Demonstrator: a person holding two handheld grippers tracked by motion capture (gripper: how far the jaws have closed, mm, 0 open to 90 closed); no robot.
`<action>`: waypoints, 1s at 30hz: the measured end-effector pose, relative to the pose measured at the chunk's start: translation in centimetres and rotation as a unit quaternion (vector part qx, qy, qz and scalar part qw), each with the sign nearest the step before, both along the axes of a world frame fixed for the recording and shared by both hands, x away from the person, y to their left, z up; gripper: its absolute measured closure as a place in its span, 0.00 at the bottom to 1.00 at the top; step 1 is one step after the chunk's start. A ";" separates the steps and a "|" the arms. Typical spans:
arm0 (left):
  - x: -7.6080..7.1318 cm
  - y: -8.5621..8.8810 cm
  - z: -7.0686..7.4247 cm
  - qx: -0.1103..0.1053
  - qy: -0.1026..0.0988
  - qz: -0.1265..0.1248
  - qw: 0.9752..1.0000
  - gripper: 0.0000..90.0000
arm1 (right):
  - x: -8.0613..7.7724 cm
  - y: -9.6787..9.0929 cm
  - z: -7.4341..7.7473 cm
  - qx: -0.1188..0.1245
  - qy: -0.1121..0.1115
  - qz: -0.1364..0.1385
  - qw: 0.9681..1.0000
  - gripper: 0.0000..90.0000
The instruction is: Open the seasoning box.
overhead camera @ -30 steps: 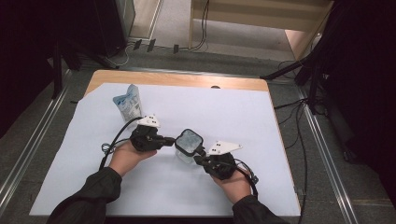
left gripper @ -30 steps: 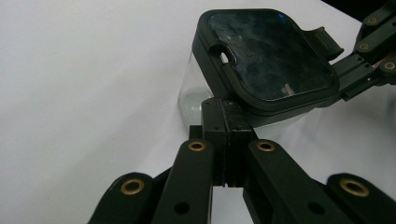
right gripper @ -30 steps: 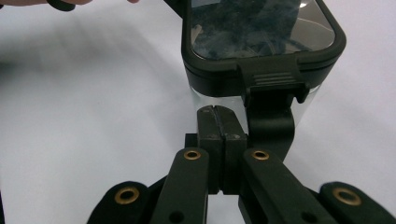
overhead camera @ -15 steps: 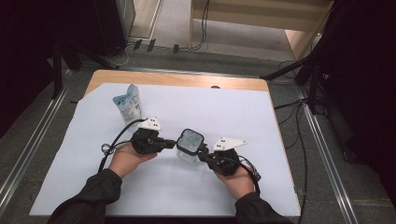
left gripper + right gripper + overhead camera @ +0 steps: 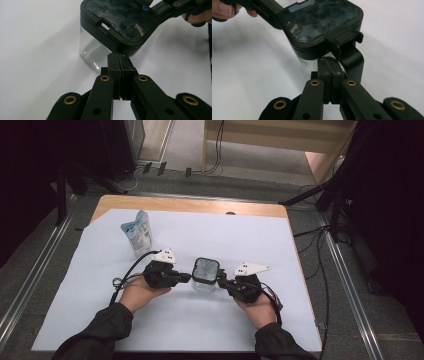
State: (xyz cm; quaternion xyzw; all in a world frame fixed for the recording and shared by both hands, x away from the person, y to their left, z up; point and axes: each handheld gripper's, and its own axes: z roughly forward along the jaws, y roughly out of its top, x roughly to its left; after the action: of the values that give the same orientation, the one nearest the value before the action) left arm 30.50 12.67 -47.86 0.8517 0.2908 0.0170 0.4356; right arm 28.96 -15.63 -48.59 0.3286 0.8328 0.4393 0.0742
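At container sides | left gripper level, jaws together, tips at its left wall | right gripper level, jaws together, at its latch

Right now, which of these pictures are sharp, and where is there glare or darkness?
High view: the white table sheet is evenly lit, the room's edges dark. Left gripper view: the clear square container with a black lid is sharp, its lid mirroring mottled reflections. Right gripper view: the near tool arms are soft, with a shadow at left.
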 end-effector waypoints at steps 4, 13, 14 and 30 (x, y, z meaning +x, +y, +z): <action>-0.1 -0.3 0.0 0.003 -0.001 -0.005 1.000 1.00 | 0.6 -0.4 -0.1 0.005 0.004 -0.008 1.000 1.00; -0.2 -0.8 -0.1 -0.001 0.000 -0.009 1.000 1.00 | 1.5 -0.7 -0.5 0.005 0.013 -0.023 1.000 1.00; -0.2 -0.9 -0.1 -0.001 -0.001 -0.009 1.000 1.00 | 1.5 -0.7 -0.5 0.006 0.014 -0.027 1.000 1.00; 0.6 0.4 0.1 -0.001 -0.008 -0.033 0.999 0.54 | 1.6 -2.4 1.2 0.016 0.016 -0.022 0.999 1.00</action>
State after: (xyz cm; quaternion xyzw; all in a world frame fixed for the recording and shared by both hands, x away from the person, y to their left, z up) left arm 31.05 13.08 -47.73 0.8600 0.2593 0.0090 0.4394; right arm 30.59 -18.08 -47.37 0.3549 0.8193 0.4456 0.0647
